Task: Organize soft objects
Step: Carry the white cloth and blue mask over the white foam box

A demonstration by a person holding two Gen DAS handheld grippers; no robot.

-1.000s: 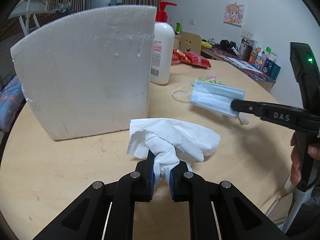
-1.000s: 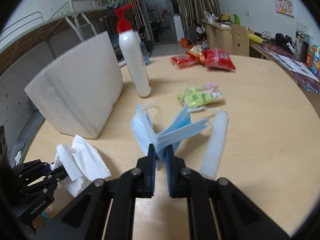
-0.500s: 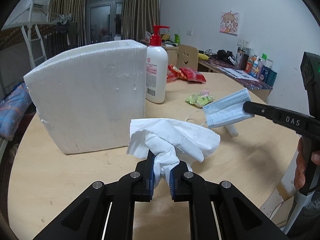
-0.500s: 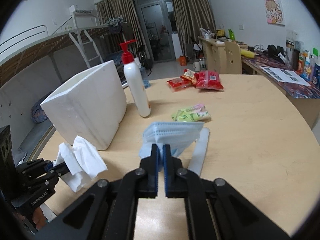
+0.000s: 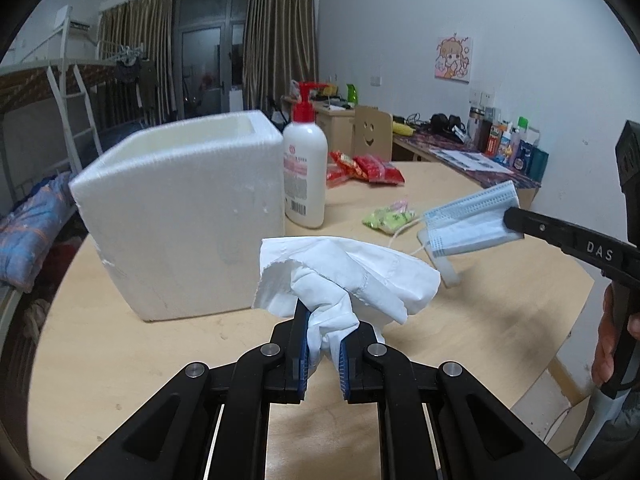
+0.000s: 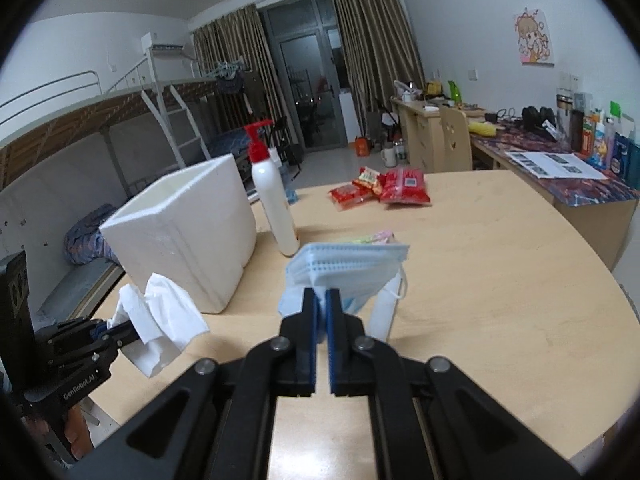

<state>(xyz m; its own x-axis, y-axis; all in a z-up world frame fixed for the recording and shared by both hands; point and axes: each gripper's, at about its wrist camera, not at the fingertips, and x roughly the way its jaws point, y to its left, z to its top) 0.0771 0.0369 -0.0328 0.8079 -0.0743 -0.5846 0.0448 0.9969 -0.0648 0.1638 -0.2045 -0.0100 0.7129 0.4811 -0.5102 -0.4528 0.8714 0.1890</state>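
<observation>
My left gripper (image 5: 323, 322) is shut on a crumpled white tissue (image 5: 344, 276), held in the air above the round wooden table (image 5: 500, 304). In the right wrist view the same tissue (image 6: 164, 316) hangs from the left gripper (image 6: 120, 330) at the lower left. My right gripper (image 6: 321, 300) is shut on a folded blue face mask (image 6: 344, 266), also lifted off the table; from the left wrist view the mask (image 5: 472, 220) sticks out of the right gripper (image 5: 510, 222). An open white foam box (image 5: 180, 216) (image 6: 188, 228) stands just beyond the tissue.
A white pump bottle with a red top (image 5: 304, 172) (image 6: 274, 200) stands beside the box. Red snack packets (image 6: 380, 188) lie farther back, a green-yellow packet (image 5: 390, 216) in the middle. A pale flat strip (image 6: 382, 312) lies under the mask. A person's hand (image 5: 612, 344) grips the right handle.
Both grippers have risen with their loads; the mask came up off the table and folded together. The view now looks over the box's rim into its opening.
</observation>
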